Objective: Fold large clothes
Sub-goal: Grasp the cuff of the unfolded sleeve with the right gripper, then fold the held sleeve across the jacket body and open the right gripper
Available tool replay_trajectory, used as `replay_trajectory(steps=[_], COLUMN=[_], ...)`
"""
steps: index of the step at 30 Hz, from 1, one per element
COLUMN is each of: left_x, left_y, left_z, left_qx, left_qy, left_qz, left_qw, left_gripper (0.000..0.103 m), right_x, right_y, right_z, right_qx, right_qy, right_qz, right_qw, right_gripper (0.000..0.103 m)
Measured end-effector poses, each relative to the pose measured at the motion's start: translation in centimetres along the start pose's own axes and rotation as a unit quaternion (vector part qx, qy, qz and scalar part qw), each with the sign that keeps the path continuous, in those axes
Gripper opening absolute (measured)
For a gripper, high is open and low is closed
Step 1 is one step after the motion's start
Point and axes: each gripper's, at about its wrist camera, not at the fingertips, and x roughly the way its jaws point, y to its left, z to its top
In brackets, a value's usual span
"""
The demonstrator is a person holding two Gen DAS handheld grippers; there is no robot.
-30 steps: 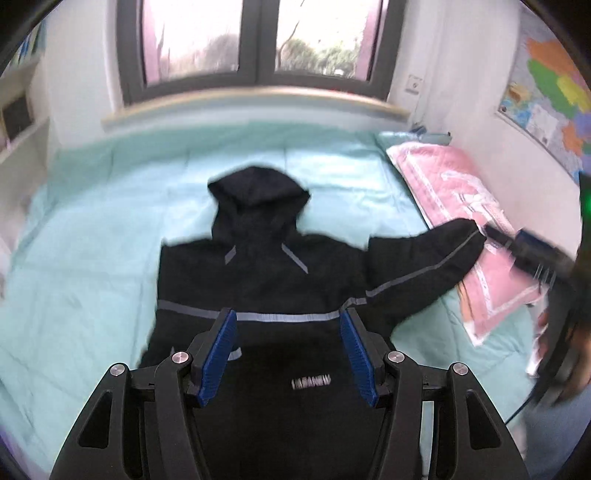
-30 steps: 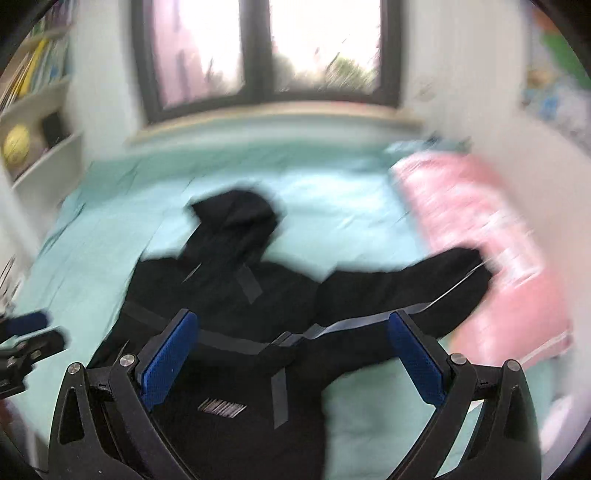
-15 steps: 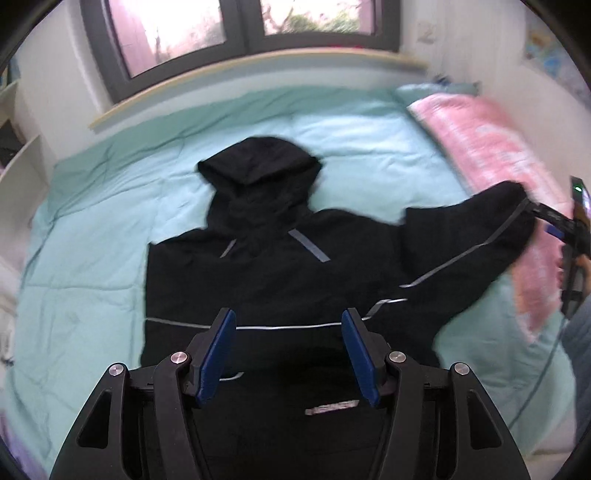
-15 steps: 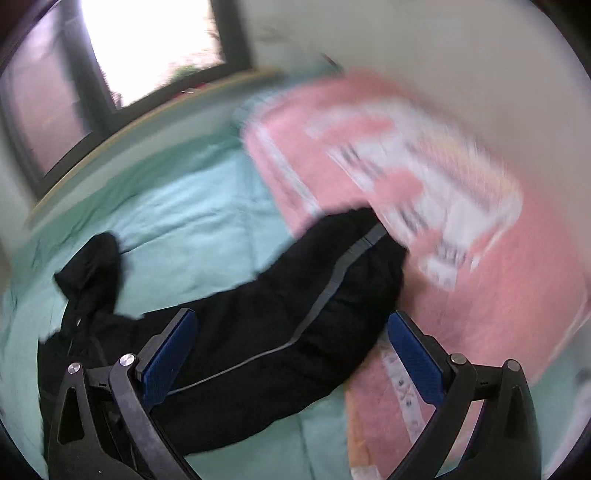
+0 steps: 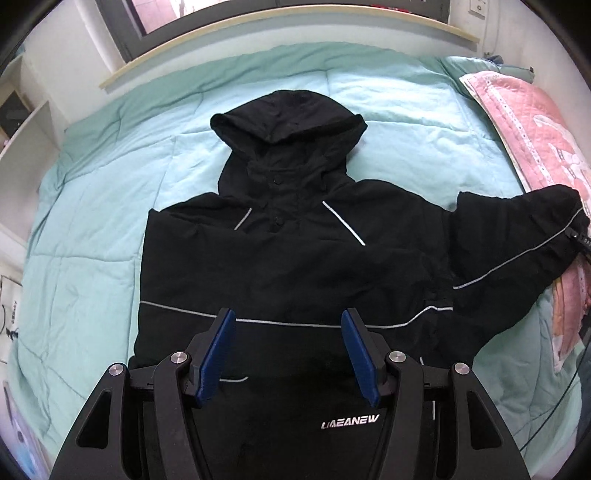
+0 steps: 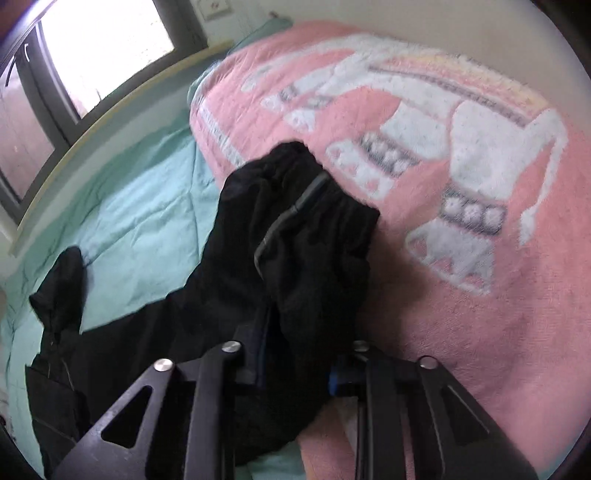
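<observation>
Left wrist view first: your left gripper (image 5: 288,350) hangs above the lower front of the black hooded jacket with grey reflective piping (image 5: 295,266), its blue-padded jaws about halfway apart with nothing pinched between them. You have the jacket lying face up on the pale turquoise quilted bedcover (image 5: 110,184), hood (image 5: 288,118) pointing toward the dark-framed window (image 5: 155,22) and a white printed brand name near the hem. One sleeve (image 5: 517,251) stretches out to the right of this view, its cuff resting on the edge of the pink quilted blanket with white pattern (image 5: 532,122); the other sleeve is not visible at the jacket's left edge.

From the right wrist view, your right gripper (image 6: 295,369) has just been closing, and its jaws now pinch a bunch of that sleeve's (image 6: 295,236) black cloth just behind the cuff. The fabric bulges over the jaws and hides most of the blue pads. The cuff lies on the pink blanket (image 6: 461,258), with the turquoise bedcover (image 6: 140,192) and the hood (image 6: 59,284) off to the left of this view.
</observation>
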Motion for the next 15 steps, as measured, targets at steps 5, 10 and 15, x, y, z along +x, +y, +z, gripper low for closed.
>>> replay_trajectory(steps=[5, 10, 15], left_x=[-0.7, -0.9, -0.8], left_y=[1.4, 4.1, 6.2], left_z=[-0.7, -1.3, -1.9], left_qx=[-0.007, -0.047, -0.068], left_qy=[-0.009, -0.007, -0.011], left_qz=[0.003, -0.007, -0.015], left_qw=[0.9999, 0.9988, 0.9975], left_gripper=[0.061, 0.061, 0.061], right_x=[-2.7, -7.3, -9.3], right_y=[2.9, 9.3, 18.3], right_z=[0.2, -0.6, -4.3], right_qx=[-0.004, -0.03, -0.104], right_qy=[-0.011, -0.043, -0.026], right_qz=[0.026, 0.092, 0.147], right_qw=[1.0, 0.994, 0.983], right_gripper=[0.011, 0.011, 0.011])
